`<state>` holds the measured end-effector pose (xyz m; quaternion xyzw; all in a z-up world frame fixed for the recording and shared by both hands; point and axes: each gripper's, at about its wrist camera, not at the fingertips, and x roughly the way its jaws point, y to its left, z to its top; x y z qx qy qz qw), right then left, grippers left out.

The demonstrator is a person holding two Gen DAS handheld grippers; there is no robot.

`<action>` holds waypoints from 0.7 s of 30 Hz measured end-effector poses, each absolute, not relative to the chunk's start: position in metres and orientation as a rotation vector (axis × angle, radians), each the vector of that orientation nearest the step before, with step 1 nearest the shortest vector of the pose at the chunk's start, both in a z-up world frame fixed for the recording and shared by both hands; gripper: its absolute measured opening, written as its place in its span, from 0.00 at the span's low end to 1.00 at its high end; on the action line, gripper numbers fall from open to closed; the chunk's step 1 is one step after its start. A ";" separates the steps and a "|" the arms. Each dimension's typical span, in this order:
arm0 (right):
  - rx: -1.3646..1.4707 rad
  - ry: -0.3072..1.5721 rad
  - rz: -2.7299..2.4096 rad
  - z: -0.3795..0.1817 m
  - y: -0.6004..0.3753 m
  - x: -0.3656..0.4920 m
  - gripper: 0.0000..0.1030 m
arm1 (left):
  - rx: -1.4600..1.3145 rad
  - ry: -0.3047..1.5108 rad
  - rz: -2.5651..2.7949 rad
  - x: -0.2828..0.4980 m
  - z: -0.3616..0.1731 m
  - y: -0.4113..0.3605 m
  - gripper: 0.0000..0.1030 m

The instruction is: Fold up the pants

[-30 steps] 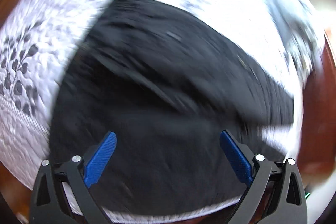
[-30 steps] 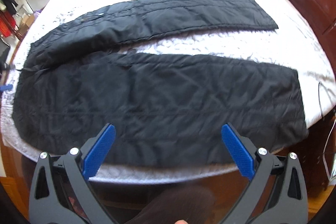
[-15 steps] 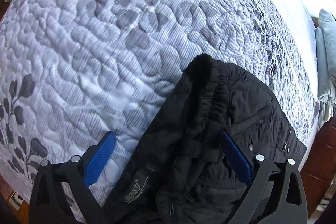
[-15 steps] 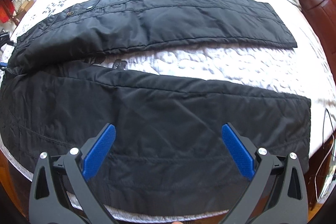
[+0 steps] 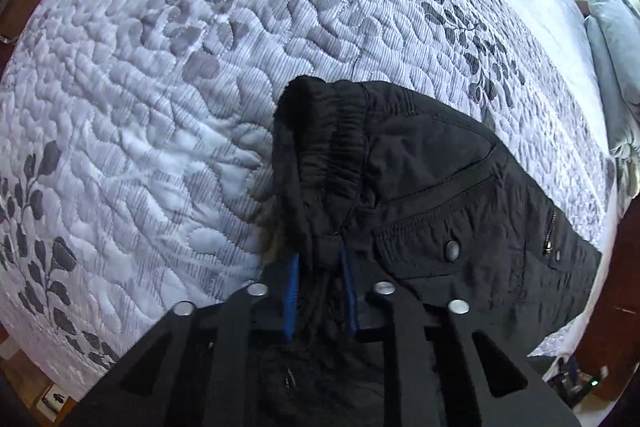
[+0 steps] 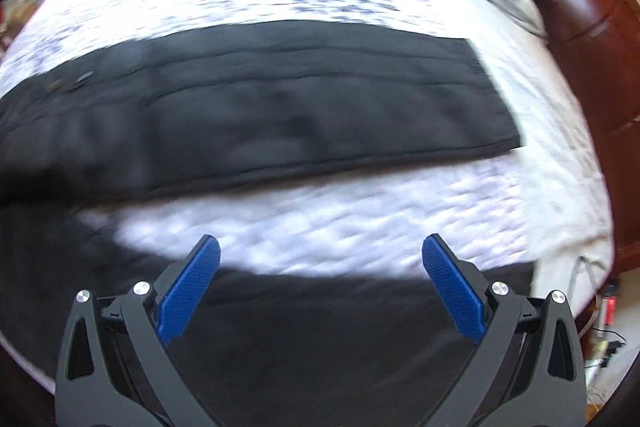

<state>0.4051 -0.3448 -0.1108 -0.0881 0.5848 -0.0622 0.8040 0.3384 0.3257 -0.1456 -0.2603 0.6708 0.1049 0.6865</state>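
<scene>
Clearly, the left tool [image 5: 318, 291] is clamped on the bunched waistband of the black quilted pants [image 5: 440, 195], its blue pads pressed close with fabric between them. These pants lie spread on the bed's white quilted bedspread with grey leaf print [image 5: 160, 87]. Over the near leg, the right tool [image 6: 320, 279] hovers with its blue pads wide apart, gripping nothing; the far leg [image 6: 280, 103] stretches beyond, blurred.
</scene>
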 end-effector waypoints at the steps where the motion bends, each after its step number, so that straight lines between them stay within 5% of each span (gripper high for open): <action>1: -0.167 1.257 -0.151 -0.109 -0.364 0.417 0.98 | -0.565 1.494 0.232 0.338 -0.145 0.322 0.12; 10: 0.038 1.209 -0.346 -0.106 -0.542 0.542 0.98 | -0.569 1.466 0.235 0.332 -0.149 0.329 0.11; 21: -0.043 1.280 -0.356 -0.166 -0.567 0.655 0.98 | -0.506 1.495 0.269 0.348 -0.164 0.309 0.11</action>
